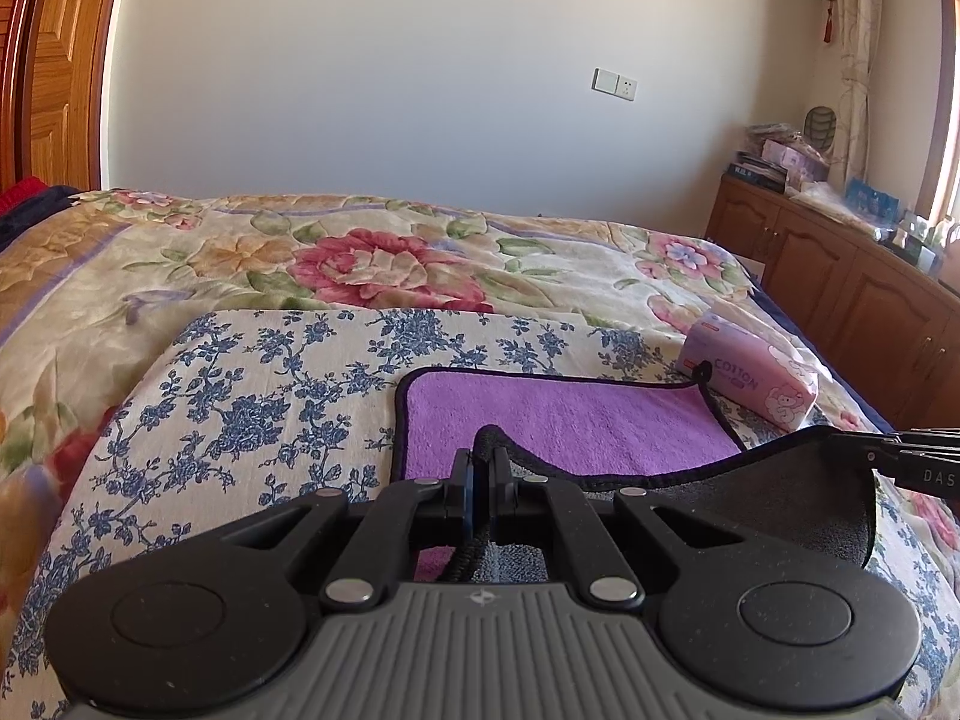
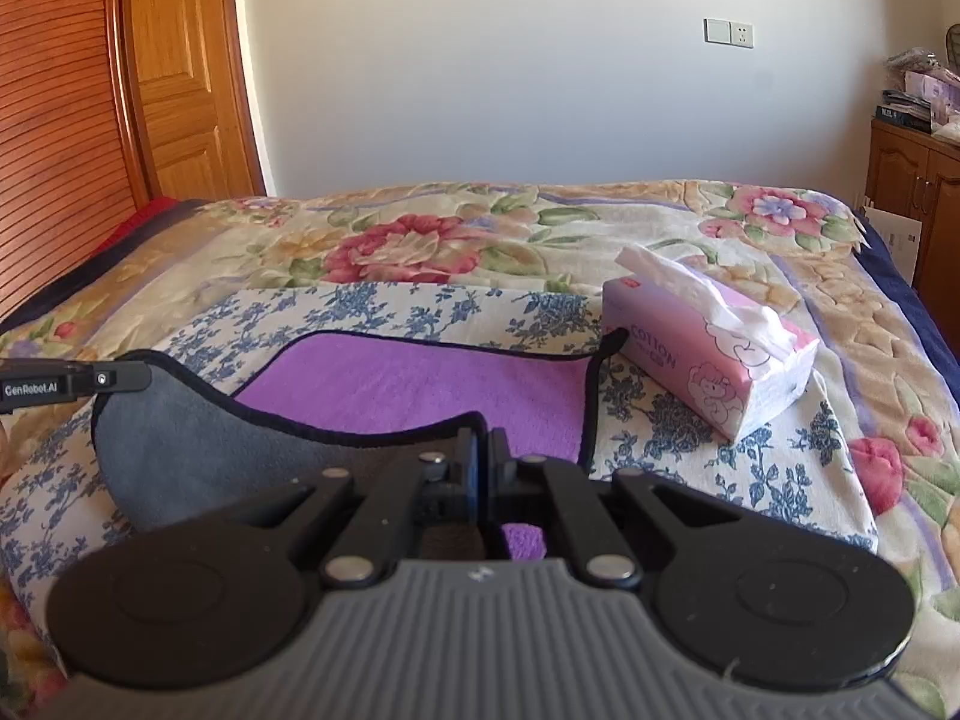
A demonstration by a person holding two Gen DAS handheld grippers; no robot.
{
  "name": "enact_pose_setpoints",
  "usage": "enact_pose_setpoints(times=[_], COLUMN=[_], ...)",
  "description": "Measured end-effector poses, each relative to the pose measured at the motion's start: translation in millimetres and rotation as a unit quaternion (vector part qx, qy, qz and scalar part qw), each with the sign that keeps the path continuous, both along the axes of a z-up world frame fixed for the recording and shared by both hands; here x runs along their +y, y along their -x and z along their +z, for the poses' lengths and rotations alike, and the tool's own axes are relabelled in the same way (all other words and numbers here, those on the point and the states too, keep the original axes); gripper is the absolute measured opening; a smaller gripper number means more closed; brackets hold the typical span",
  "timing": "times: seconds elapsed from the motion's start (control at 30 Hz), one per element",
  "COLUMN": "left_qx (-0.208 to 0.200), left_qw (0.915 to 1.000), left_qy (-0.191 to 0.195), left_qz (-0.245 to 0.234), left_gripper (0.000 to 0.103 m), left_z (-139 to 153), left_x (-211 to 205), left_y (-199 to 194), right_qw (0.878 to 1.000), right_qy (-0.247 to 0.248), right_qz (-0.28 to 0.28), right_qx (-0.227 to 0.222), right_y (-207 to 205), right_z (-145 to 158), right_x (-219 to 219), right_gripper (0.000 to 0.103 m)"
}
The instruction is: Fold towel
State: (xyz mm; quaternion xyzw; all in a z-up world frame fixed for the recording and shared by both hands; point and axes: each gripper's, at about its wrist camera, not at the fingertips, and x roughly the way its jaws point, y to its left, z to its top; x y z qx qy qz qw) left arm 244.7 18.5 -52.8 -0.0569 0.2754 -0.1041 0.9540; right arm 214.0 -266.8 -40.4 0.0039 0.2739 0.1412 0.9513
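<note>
A purple towel (image 1: 558,420) with a black hem and a grey underside lies on a blue-flowered cloth on the bed; it also shows in the right wrist view (image 2: 408,384). My left gripper (image 1: 482,462) is shut on the towel's near left corner. My right gripper (image 2: 483,444) is shut on the near right corner. The near edge is lifted between them, so the grey underside (image 1: 780,492) (image 2: 198,450) faces up. The right gripper shows at the right edge of the left view (image 1: 900,456), the left gripper at the left edge of the right view (image 2: 72,381).
A pink tissue pack (image 1: 753,375) (image 2: 714,354) lies just past the towel's far right corner. The blue-flowered cloth (image 1: 252,396) rests on a flowered quilt (image 1: 372,264). A wooden cabinet (image 1: 840,276) with clutter stands right of the bed, a wooden door (image 2: 180,78) to the left.
</note>
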Motion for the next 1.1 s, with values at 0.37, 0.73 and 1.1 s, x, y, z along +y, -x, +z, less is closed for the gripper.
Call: enact_pose_setpoints(times=[0.37,0.73,1.1], left_qx=[-0.002,-0.009,-0.027], left_qw=[1.0000,0.9999,0.9994], left_qy=[-0.007,-0.003,-0.011], left_qz=[-0.006,-0.009,-0.019], left_gripper=[0.005,0.005,0.005], left_z=[4,12,21], left_x=[-4,-6,-19], left_y=[-9,-26,-48], right_qw=[1.000,0.999,0.999], right_qy=[0.011,0.018,0.024], right_qz=[0.006,0.003,-0.010], right_qx=[-0.011,-0.030,-0.040], right_y=[-11,-22,-34], right_z=[2,9,10], right_x=[1,-3,-7], right_gripper=[0.004,0.004,0.004])
